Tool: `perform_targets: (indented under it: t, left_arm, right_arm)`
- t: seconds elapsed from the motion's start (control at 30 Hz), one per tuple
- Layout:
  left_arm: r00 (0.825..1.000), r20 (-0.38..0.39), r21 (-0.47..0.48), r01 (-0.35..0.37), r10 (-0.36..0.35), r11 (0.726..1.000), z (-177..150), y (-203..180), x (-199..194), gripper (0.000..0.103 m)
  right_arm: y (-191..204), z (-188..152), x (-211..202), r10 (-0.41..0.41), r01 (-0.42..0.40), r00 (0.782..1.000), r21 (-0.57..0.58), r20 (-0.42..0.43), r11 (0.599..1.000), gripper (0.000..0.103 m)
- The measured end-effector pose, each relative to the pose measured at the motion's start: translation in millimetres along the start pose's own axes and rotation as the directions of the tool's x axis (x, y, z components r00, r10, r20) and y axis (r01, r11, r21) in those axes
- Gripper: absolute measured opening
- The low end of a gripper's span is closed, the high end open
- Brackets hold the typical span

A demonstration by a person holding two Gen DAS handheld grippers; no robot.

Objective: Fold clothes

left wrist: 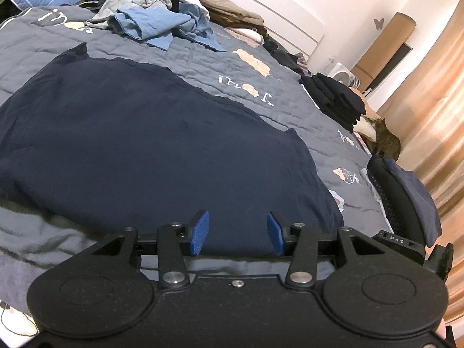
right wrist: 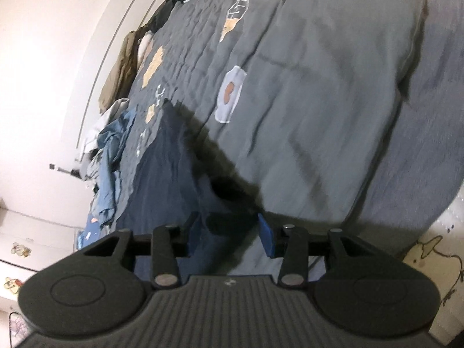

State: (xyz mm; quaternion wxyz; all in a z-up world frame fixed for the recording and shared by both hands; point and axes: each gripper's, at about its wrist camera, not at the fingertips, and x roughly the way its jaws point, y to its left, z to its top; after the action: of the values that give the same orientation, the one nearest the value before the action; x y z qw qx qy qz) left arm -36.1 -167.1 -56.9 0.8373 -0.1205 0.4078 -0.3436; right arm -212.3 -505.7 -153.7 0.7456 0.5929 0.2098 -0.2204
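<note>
A dark navy garment (left wrist: 139,139) lies spread flat on the grey quilted bedspread (left wrist: 203,61). My left gripper (left wrist: 237,232) hovers open over its near edge, blue pads apart with nothing between them. In the right wrist view the same navy garment (right wrist: 171,179) stretches away to the left. My right gripper (right wrist: 229,236) is open at the garment's near corner, where dark cloth shows between the blue pads without being clamped. This view is motion-blurred.
A heap of unfolded blue and grey clothes (left wrist: 150,20) sits at the far end of the bed. A stack of folded black clothes (left wrist: 336,98) rests at the right edge. A brown garment (right wrist: 121,66) lies along the white wall (right wrist: 58,43). Orange curtains (left wrist: 435,116) hang at the right.
</note>
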Motion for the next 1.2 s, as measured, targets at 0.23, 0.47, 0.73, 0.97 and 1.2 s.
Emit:
perform_targets:
  t: [0.23, 0.47, 0.73, 0.97, 1.2]
  left_arm:
    - [1.000, 0.001, 0.001, -0.004, 0.004, 1.000, 0, 0, -1, 0.045]
    - [1.000, -0.007, 0.012, -0.001, 0.001, 1.000, -1, -3, 1, 0.045]
    - [1.000, -0.023, 0.032, 0.004, -0.003, 0.999, -4, -8, 6, 0.045]
    - [0.999, -0.034, 0.065, 0.014, -0.012, 0.998, -9, -18, 11, 0.045]
    - [0.999, -0.033, 0.072, 0.012, -0.010, 0.997, -9, -18, 10, 0.046]
  right_arm:
    - [-4, 9, -19, 0.016, -0.016, 0.990, 0.003, 0.137, 1.000, 0.000]
    - [-18, 11, -20, 0.067, -0.068, 0.998, 0.151, 0.015, 0.986, 0.008]
    - [-6, 0, -8, 0.083, -0.080, 0.996, 0.115, -0.026, 0.990, 0.044]
    - [-8, -6, 10, 0.033, -0.034, 0.999, 0.110, 0.004, 0.993, 0.043]
    - [3, -10, -11, 0.063, -0.067, 0.989, 0.025, 0.133, 0.997, 0.009]
